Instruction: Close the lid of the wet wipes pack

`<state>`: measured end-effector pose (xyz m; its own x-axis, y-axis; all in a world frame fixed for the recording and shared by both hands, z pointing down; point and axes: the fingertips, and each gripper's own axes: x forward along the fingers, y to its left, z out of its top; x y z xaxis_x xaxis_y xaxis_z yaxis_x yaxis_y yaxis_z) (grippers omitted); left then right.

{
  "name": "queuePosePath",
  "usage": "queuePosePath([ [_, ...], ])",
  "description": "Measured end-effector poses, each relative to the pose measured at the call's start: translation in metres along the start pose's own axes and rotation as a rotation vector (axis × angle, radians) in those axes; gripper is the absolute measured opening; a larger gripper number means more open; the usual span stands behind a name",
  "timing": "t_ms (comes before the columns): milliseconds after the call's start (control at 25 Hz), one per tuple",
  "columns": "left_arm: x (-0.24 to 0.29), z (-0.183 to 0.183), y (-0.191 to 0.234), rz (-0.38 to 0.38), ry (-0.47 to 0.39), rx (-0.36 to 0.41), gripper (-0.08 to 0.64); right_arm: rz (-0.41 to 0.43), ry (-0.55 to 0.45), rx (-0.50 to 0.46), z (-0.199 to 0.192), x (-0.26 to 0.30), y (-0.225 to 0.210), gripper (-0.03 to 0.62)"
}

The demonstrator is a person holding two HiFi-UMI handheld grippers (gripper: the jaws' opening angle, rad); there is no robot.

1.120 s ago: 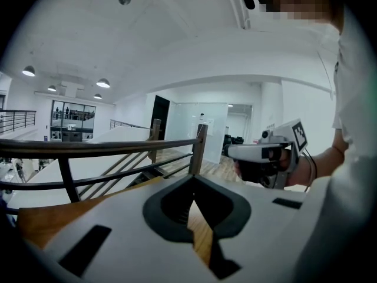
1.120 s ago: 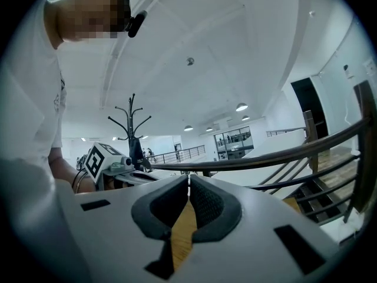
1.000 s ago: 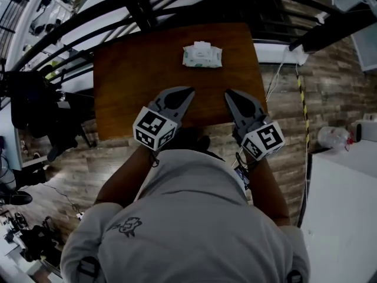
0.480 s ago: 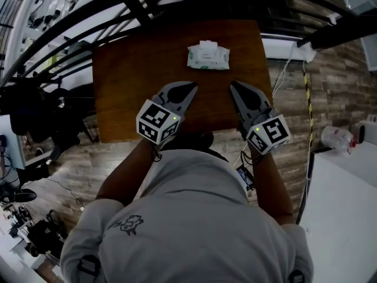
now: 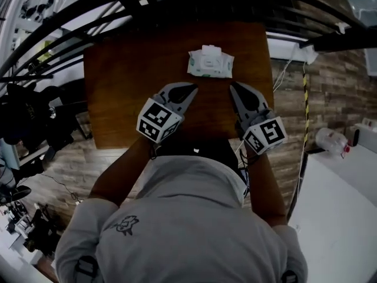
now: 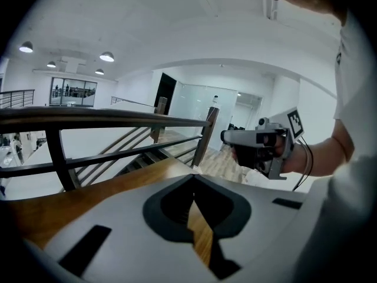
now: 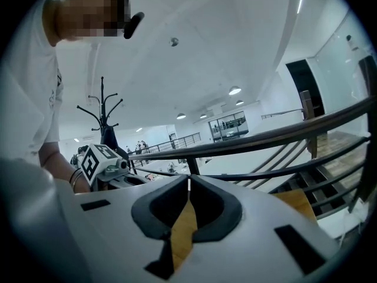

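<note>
- T-shirt [image 5: 177, 229]: pale grey with short sleeves, and a small dark printed emblem [image 5: 125, 224] on its left side.
- Dark patches sit near both shoulders, possibly strap buckles. The view is too dim there to be sure.
- Thin dark bands [image 6: 307, 158] circle the wrists.
- Left gripper [image 5: 190, 89] and right gripper [image 5: 234, 87]: smooth grey tapering shells with black rectangular slots, and black lining round a spade-shaped hollow.
- Each carries a white cube [image 5: 157, 121] printed with black square markers.
</note>
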<state>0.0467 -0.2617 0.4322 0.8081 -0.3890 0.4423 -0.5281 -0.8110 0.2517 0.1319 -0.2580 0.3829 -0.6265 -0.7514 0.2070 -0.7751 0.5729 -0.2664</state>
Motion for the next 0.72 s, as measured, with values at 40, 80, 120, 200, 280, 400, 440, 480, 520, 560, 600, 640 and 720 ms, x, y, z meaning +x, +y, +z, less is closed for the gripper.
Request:
queuePosePath([
  [40, 0.005, -0.003, 0.004, 0.003, 0.008, -0.009, 0.014, -0.001, 0.010, 0.005, -0.004, 0.003, -0.006, 0.035],
  [80, 0.009, -0.006, 0.008, 0.009, 0.013, -0.015, 0.014, 0.001, 0.021, 0.004, -0.007, 0.005, -0.012, 0.035],
  [120, 0.014, -0.009, 0.013, 0.016, 0.018, -0.016, 0.014, 0.004, 0.029, -0.003, -0.009, 0.009, -0.018, 0.035],
  [200, 0.023, -0.018, 0.025, 0.029, 0.037, -0.008, 0.014, 0.008, 0.040, -0.017, -0.015, 0.017, -0.031, 0.035],
  [280, 0.026, -0.029, 0.034, 0.052, 0.061, -0.020, 0.014, 0.019, 0.056, -0.013, -0.021, 0.019, -0.040, 0.035],
  [400, 0.034, -0.039, 0.045, 0.087, 0.084, -0.033, 0.014, 0.036, 0.093, -0.010, -0.031, 0.025, -0.056, 0.035],
  [440, 0.037, -0.043, 0.048, 0.093, 0.092, -0.041, 0.014, 0.039, 0.106, -0.007, -0.035, 0.028, -0.061, 0.035],
  [480, 0.041, -0.046, 0.052, 0.096, 0.098, -0.055, 0.014, 0.042, 0.115, -0.001, -0.040, 0.032, -0.067, 0.035],
  [520, 0.044, -0.049, 0.055, 0.099, 0.099, -0.071, 0.014, 0.046, 0.124, 0.006, -0.044, 0.035, -0.072, 0.035],
  [560, 0.047, -0.050, 0.058, 0.102, 0.097, -0.084, 0.014, 0.051, 0.133, 0.010, -0.048, 0.039, -0.076, 0.035],
  [600, 0.049, -0.052, 0.060, 0.105, 0.094, -0.093, 0.014, 0.054, 0.144, 0.012, -0.051, 0.042, -0.081, 0.035],
  [640, 0.051, -0.054, 0.062, 0.107, 0.093, -0.098, 0.014, 0.056, 0.156, 0.013, -0.055, 0.045, -0.086, 0.035],
  [720, 0.054, -0.058, 0.066, 0.115, 0.102, -0.103, 0.014, 0.056, 0.175, 0.022, -0.062, 0.052, -0.096, 0.035],
])
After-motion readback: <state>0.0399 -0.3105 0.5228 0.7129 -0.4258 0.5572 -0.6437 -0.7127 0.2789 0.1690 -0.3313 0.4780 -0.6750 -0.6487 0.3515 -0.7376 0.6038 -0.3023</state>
